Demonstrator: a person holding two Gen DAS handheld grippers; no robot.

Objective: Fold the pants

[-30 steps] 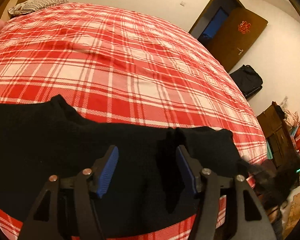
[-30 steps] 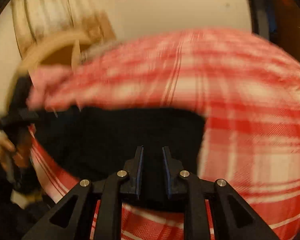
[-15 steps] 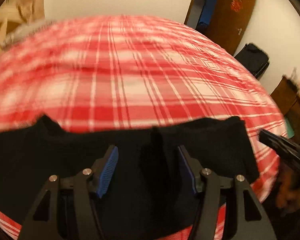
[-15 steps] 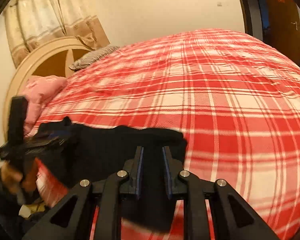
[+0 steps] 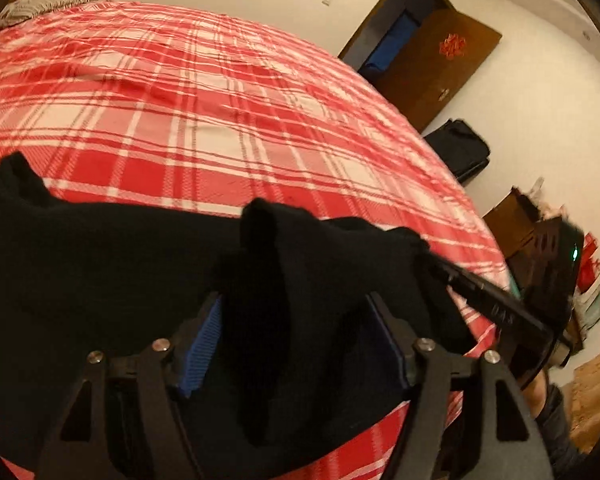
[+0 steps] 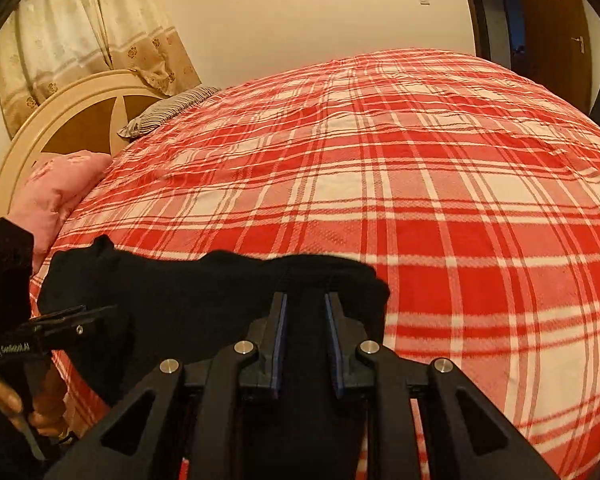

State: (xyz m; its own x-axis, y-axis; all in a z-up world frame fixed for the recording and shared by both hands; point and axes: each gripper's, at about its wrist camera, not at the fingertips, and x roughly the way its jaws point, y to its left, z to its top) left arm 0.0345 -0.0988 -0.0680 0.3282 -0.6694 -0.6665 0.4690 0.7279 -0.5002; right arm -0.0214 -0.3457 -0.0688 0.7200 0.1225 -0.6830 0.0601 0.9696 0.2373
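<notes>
Black pants (image 5: 100,272) lie across the near edge of a red plaid bed (image 5: 220,100). My left gripper (image 5: 294,304) is open over them, its blue-padded fingers wide apart, and a raised ridge of black cloth stands between them. My right gripper (image 6: 305,300) is shut on the pants (image 6: 180,292) at their right end, with cloth filling the narrow gap between its fingers. In the left wrist view the right gripper (image 5: 480,300) shows as a dark bar at the pants' right corner. The left gripper (image 6: 60,320), held by a hand (image 6: 32,412), appears at the left of the right wrist view.
The plaid bedspread (image 6: 460,200) stretches away beyond the pants. A pink pillow (image 6: 56,188), a striped pillow (image 6: 168,108) and a round headboard (image 6: 72,112) stand at the bed's left end. A brown door (image 5: 432,68), a black bag (image 5: 456,148) and wooden furniture (image 5: 516,212) stand to the right.
The right wrist view went from blurred to steady, with the pants smaller in it. The right gripper has come closer beside the left. The cloth ridge between my left fingers stands higher.
</notes>
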